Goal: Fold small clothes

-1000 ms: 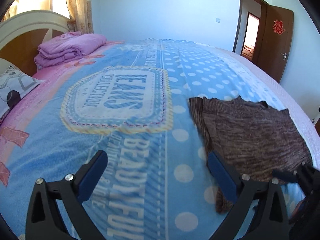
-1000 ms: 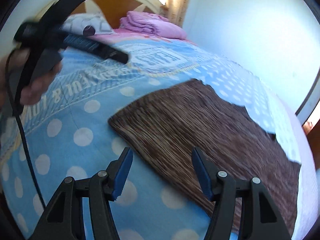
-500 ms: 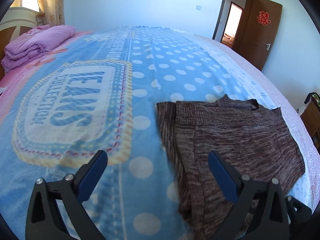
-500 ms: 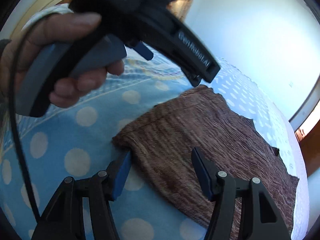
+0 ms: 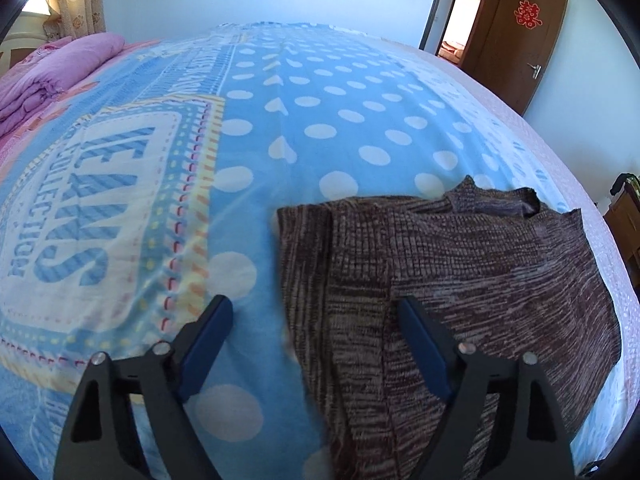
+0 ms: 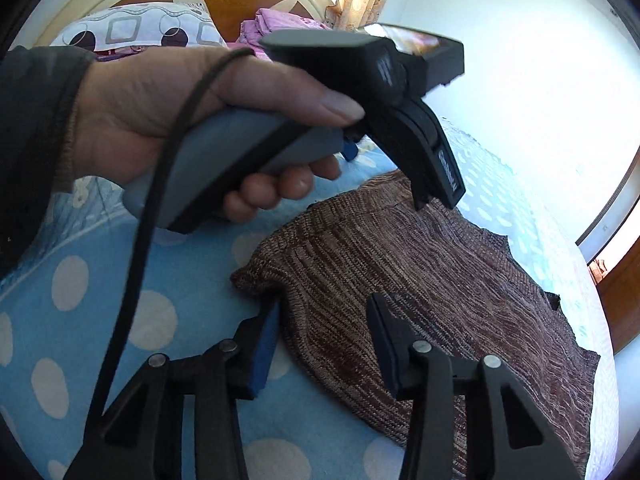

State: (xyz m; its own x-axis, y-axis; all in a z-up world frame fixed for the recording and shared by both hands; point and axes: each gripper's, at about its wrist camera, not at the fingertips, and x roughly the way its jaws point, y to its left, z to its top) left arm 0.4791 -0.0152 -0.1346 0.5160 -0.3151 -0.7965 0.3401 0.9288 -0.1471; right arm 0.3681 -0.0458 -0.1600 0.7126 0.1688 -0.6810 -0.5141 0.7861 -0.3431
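Brown knitted garment on a blue polka-dot bedspread [image 5: 320, 128], white walls and a brown wooden door [image 5: 520, 36] beyond.
The marled brown knitted garment [image 5: 460, 272] lies flat on the bedspread. The left gripper [image 5: 316, 320] has its jaws closing, wide apart over the garment's edge; the right gripper [image 6: 324, 312] has been narrowing around a raised fold, grip uncertain.

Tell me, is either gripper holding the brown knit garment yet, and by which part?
Neither grip is confirmed. The right gripper has been closing around the brown knit garment at its near corner; the left gripper straddles its side edge, closing too.
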